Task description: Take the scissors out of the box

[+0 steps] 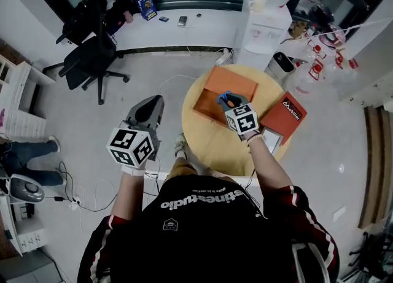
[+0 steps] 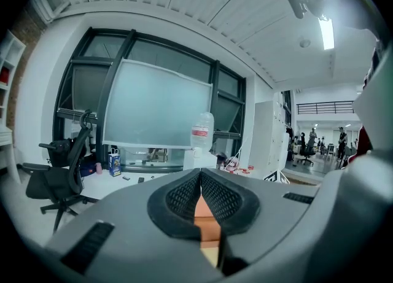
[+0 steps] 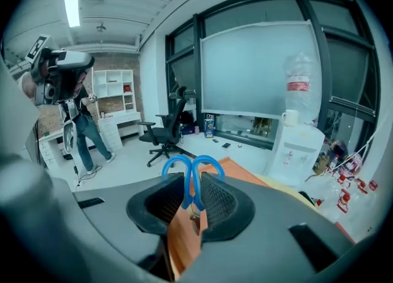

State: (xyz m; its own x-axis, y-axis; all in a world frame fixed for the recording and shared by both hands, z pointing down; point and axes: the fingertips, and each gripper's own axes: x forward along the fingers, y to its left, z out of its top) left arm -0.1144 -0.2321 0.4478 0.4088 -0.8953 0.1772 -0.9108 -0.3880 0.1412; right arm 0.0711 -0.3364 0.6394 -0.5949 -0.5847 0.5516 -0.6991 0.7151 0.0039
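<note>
Scissors (image 3: 191, 185) sit clamped in the right claw (image 3: 191, 201), whose two ribbed pads are clenched on the shanks just below the blue finger loops; the loops stand clear past the pad tips, side by side, while the blades run back between the pads, where they are mostly hidden; in the head view the scissors (image 1: 225, 98) show as a blue spot at the tip of the right claw (image 1: 228, 104), above the open inside of the orange box (image 1: 233, 81); whether the blade tips touch the box floor cannot be told. The box lies on the round wooden table (image 1: 212, 147), toward its far side; a red flat lid or board (image 1: 286, 115) lies on the table's right edge, just beside the right claw's marker cube. The left claw (image 2: 201, 197) is clenched on nothing, its pads meeting at the tips with only a thin wedge open behind them, through which a strip of the orange box (image 2: 206, 225) shows; in the head view the left claw (image 1: 151, 105) hangs over the floor to the left of the table, apart from it. Farther out, a black office chair (image 1: 91, 62) stands on the floor, and a water dispenser (image 1: 263, 32) stands beyond the table.
</note>
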